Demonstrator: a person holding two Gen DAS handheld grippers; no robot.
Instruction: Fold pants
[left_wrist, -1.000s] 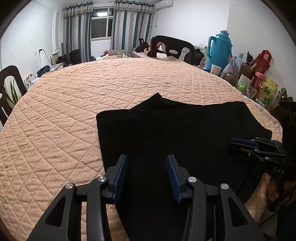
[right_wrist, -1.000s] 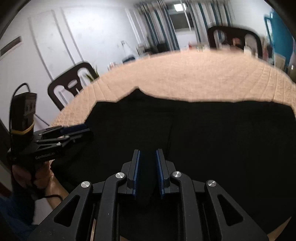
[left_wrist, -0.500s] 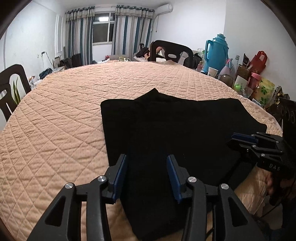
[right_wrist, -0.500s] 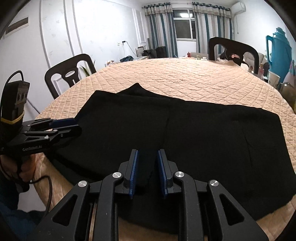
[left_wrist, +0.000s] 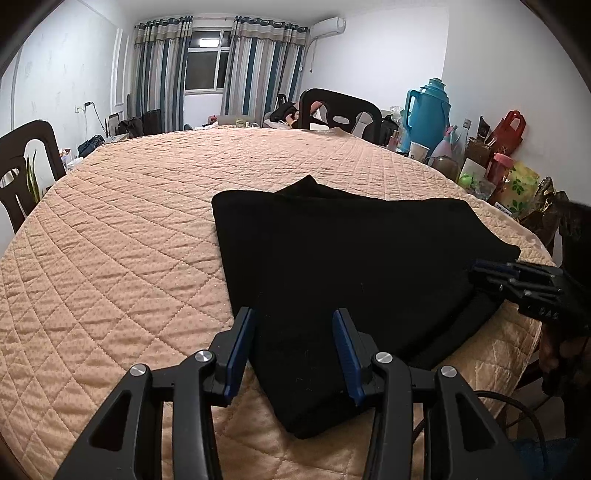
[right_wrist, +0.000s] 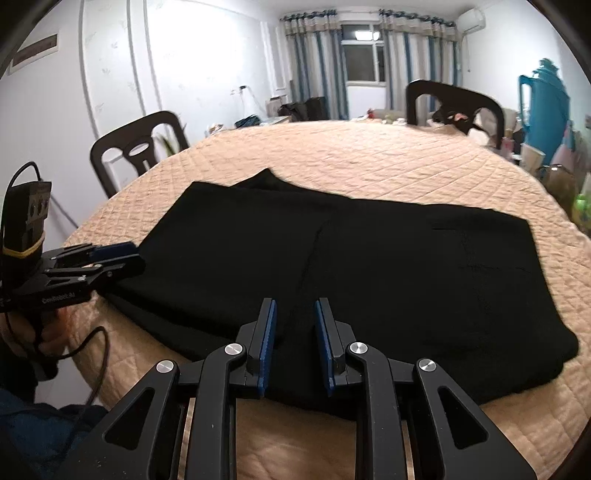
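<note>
both wrist views look downward across the same pants (left_wrist: 351, 266)

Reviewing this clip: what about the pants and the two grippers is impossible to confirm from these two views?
- Black pants: fold layers and seams merge into solid black in both wrist views.
- Pants' near edge: hidden behind the right gripper in its own view.
- Left gripper: fingertip contact with the fabric is unclear; it shows open.
- Clutter beside the teal thermos: too small to identify.

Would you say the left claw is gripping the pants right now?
No, the left claw stands open above the pants, its pads clear of the cloth.
</note>
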